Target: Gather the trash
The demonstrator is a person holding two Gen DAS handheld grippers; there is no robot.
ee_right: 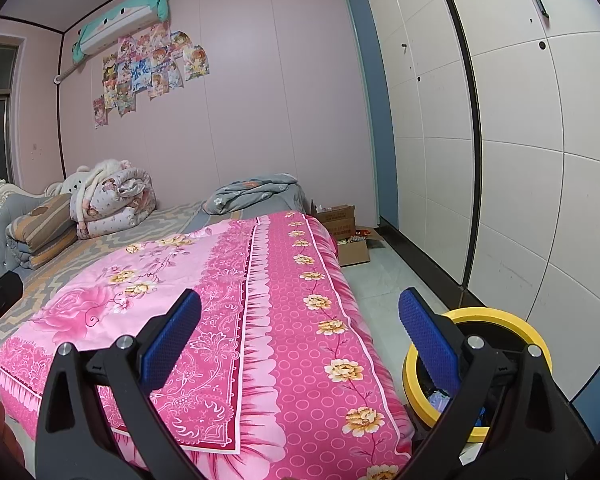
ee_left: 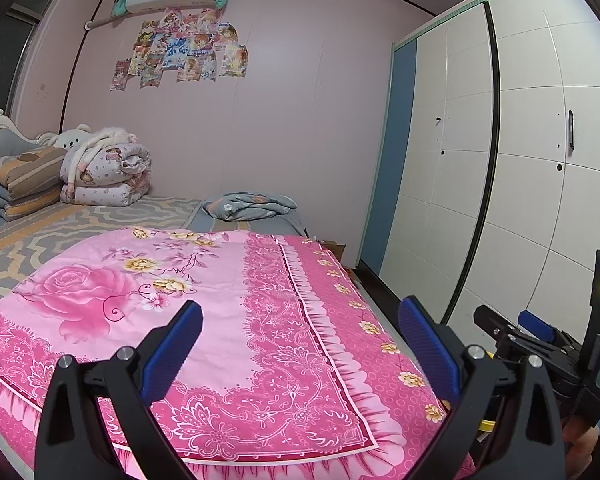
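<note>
The bed (ee_right: 148,240) with its pink cover (ee_right: 260,320) is bare of any trash. The bin (ee_right: 500,316), yellow-rimmed, stands on the floor beside the bed foot; some scraps lie inside, probably light and soft, easy to pinch at an edge. The left gripper (ee_left: 300,332) and the right gripper (ee_right: 300,328) are both spread wide, holding nothing.

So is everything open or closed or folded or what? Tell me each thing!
Left hand-held gripper: open, holding nothing.
Right hand-held gripper: open, holding nothing.
Yellow-rimmed bin: upright on the floor, no lid, some stuff inside.
Cardboard box: flaps open.
Wardrobe doors: shut.
Pink floral cover: spread flat on the bed.
Floral quilt: folded up.
Grey blanket: crumpled.
</note>
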